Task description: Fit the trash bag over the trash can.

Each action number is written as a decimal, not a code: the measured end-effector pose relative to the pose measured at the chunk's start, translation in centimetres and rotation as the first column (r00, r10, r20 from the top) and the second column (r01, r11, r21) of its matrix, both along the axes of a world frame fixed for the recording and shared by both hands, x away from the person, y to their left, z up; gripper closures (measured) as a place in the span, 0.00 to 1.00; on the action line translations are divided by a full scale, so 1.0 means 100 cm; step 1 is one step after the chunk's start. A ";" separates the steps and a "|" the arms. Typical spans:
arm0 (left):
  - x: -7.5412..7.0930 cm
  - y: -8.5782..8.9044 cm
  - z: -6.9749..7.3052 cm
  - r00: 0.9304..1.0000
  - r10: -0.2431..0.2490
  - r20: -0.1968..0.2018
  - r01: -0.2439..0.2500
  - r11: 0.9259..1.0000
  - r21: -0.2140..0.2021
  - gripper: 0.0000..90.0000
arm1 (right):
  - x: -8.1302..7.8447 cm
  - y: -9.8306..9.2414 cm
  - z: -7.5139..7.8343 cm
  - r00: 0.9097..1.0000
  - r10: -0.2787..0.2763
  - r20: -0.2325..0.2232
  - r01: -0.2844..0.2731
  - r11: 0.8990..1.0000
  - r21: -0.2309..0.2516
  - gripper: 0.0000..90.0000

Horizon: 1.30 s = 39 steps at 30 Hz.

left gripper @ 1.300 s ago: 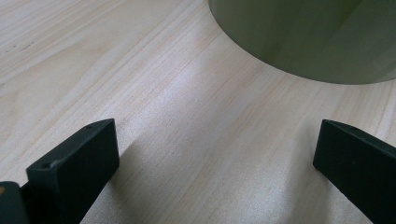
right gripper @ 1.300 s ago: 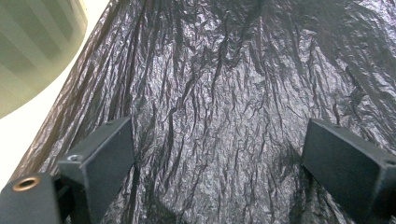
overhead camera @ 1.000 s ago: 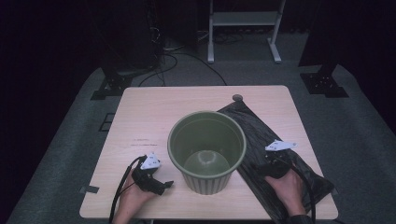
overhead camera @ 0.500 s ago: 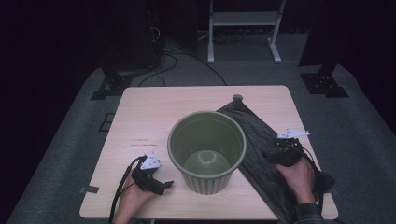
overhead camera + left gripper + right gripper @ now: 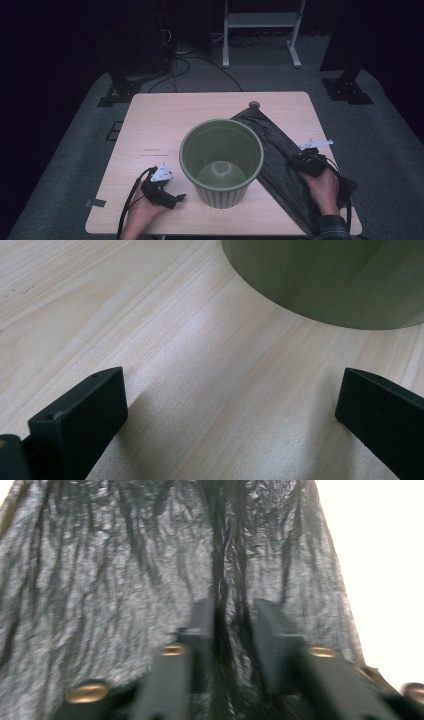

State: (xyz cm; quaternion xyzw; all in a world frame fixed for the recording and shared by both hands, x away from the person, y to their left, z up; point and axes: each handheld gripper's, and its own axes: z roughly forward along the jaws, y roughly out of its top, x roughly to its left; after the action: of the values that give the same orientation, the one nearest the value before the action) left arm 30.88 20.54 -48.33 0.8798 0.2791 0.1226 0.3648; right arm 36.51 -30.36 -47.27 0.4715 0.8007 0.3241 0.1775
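Note:
An olive-green plastic bin (image 5: 221, 160) stands upright and empty near the middle of the wooden table (image 5: 165, 125); its wall fills the top of the left gripper view (image 5: 330, 280). A black plastic bag (image 5: 272, 145) lies flat to the bin's right. My right gripper (image 5: 300, 161) rests on the bag; its jaws have just been closing, and in the right gripper view (image 5: 232, 615) a raised fold of the bag (image 5: 125, 580) is pinched between them. My left gripper (image 5: 175, 199) lies on the table left of the bin, its jaws (image 5: 232, 390) wide open over bare wood.
A small round knob (image 5: 254, 104) sits at the table's far edge. A tape strip (image 5: 95, 203) marks the front left edge. On the grey floor beyond are a white metal stand (image 5: 260, 30), cables and dark stand bases (image 5: 120, 92).
My right hand has slid right and slightly away across the bag, and its jaws have closed onto a fold. The left hand and the bin have stayed still.

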 end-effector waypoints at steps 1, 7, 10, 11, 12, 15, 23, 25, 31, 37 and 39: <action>0.000 0.000 0.000 1.000 0.000 0.000 0.000 1.000 0.000 0.00 | 0.000 0.000 0.000 1.000 0.000 0.000 0.000 1.000 0.000 0.89; 0.000 0.000 0.000 1.000 -0.001 0.000 0.001 1.000 0.000 0.00 | -0.012 0.011 0.000 1.000 -0.007 -0.017 0.008 1.000 0.023 1.00; 0.000 0.000 0.000 1.000 0.000 -0.001 0.000 1.000 0.000 0.00 | -0.017 0.020 0.001 1.000 0.018 -0.024 -0.017 1.000 0.023 1.00; 0.000 0.000 0.000 1.000 0.000 -0.001 0.000 1.000 0.000 0.00 | -0.017 0.020 0.001 1.000 0.018 -0.024 -0.017 1.000 0.023 1.00; 0.000 0.000 0.000 1.000 -0.002 0.000 0.002 1.000 0.000 0.00 | -0.021 0.026 0.001 0.999 0.038 -0.028 -0.037 0.999 0.026 1.00; 0.000 0.000 0.000 1.000 -0.002 0.000 0.002 1.000 -0.001 0.00 | -0.026 0.033 0.001 0.997 0.063 -0.032 -0.062 0.998 0.031 1.00; 0.000 0.000 0.000 1.000 -0.005 0.000 0.005 1.000 -0.001 0.00 | -0.054 0.057 -0.001 0.989 0.143 -0.039 -0.140 0.988 0.067 0.99; 0.000 0.000 0.000 1.000 -0.005 0.000 0.005 1.000 -0.002 0.00 | -0.060 0.062 0.000 0.987 0.157 -0.039 -0.155 0.986 0.056 0.99; -0.001 0.000 0.000 1.000 -0.005 0.000 0.005 1.000 -0.002 0.00 | -0.066 0.062 0.010 0.993 0.120 -0.010 -0.119 0.992 0.046 0.65; -0.001 0.000 0.000 1.000 -0.005 -0.001 0.005 1.000 -0.002 0.00 | -0.059 0.054 0.017 0.998 0.035 0.044 -0.035 0.999 0.010 0.28; -0.001 0.000 0.000 1.000 -0.005 -0.001 0.005 1.000 -0.002 0.00 | -0.054 0.048 0.017 0.999 0.005 0.048 -0.005 1.000 0.005 0.22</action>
State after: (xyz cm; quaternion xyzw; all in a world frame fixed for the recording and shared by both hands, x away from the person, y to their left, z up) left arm 30.83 20.51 -48.34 0.8801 0.2770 0.1211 0.3660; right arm 31.14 -25.61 -45.56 0.4621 0.7965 0.3377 0.1947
